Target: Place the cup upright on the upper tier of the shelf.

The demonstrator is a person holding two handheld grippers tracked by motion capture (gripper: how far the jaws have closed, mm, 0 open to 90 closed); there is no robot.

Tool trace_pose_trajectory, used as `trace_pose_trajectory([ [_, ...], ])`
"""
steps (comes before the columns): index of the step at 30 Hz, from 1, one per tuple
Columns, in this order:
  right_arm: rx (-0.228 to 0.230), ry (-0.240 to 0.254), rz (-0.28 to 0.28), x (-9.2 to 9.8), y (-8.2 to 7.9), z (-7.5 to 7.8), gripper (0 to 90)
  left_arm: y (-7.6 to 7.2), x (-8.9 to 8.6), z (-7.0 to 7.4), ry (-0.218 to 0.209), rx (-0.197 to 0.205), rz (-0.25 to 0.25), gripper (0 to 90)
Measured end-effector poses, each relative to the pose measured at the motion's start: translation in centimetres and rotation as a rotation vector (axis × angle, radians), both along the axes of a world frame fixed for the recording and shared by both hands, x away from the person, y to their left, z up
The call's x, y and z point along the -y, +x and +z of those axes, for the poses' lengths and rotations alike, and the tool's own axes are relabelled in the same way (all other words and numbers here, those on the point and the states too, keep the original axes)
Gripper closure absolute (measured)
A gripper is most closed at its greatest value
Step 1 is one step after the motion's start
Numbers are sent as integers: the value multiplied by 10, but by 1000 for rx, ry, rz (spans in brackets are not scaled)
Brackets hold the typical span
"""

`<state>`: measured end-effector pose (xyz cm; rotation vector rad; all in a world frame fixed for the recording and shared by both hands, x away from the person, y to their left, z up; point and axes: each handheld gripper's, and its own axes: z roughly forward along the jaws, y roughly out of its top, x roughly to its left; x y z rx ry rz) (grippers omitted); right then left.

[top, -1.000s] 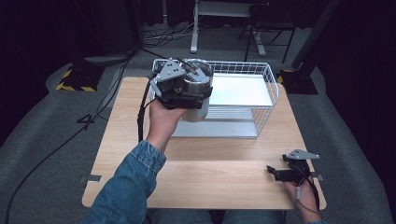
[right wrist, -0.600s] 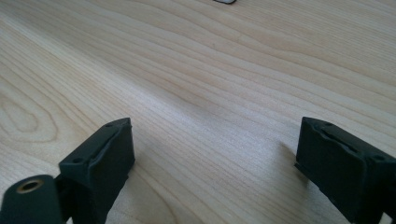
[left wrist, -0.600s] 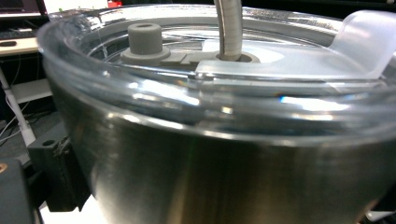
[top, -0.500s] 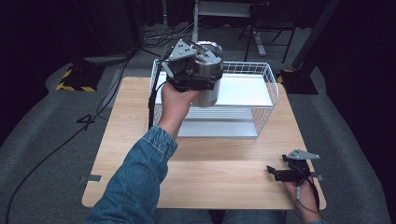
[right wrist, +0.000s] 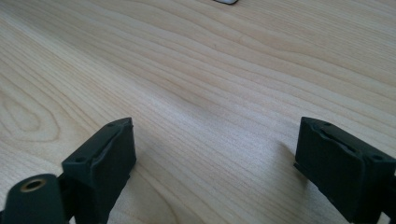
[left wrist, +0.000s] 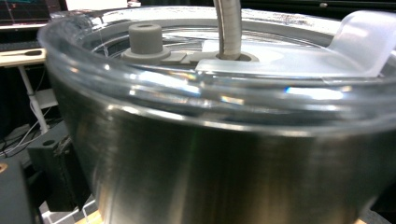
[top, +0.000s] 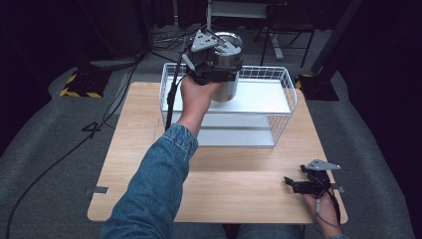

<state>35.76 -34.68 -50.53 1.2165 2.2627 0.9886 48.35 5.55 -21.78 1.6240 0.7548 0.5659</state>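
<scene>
Your light wooden bench (top: pixel 149 149) carries a white wire basket (top: pixel 286 107) at its far edge, on grey floor (top: pixel 45 139).

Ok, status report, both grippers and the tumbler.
Left hand-held gripper shut on steel tumbler, above wire basket. Right hand-held gripper open, low over table.

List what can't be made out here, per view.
- Left tongs: high view, their body and grey plate cover the jaws; left gripper view, the steel tumbler crowds the lens, so the contact is hidden.
- Tumbler base: high view, behind the hand; cannot tell whether it touches the wire basket.
- Basket contents at the back left: hidden by tumbler and tongs.
- Right tongs: jaws apart over bare table; their lower parts are cut off by the bottom edge.
</scene>
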Motion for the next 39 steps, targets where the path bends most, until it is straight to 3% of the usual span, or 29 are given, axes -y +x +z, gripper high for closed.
trace_pose_trajectory([
  [6, 0, 1, 1, 0, 0, 0, 127, 14, 3, -8, -21, -32, 21, 35],
  [14, 1, 1, 1, 0, 0, 0, 128, 21, 10, -18, 3, -56, 30, 35],
  [19, 1, 1, 2, 0, 0, 0, 131, 21, 16, -22, 26, -45, 40, 35],
  [27, 1, 1, 3, 0, 0, 0, 132, 23, 22, -30, 43, -66, 38, 35],
  [32, 2, 1, 4, 0, 0, 0, 132, 23, 26, -33, 66, -49, 45, 35],
  [39, 1, 1, 4, 0, 0, 0, 133, 23, 25, -38, 46, -49, 41, 35],
])
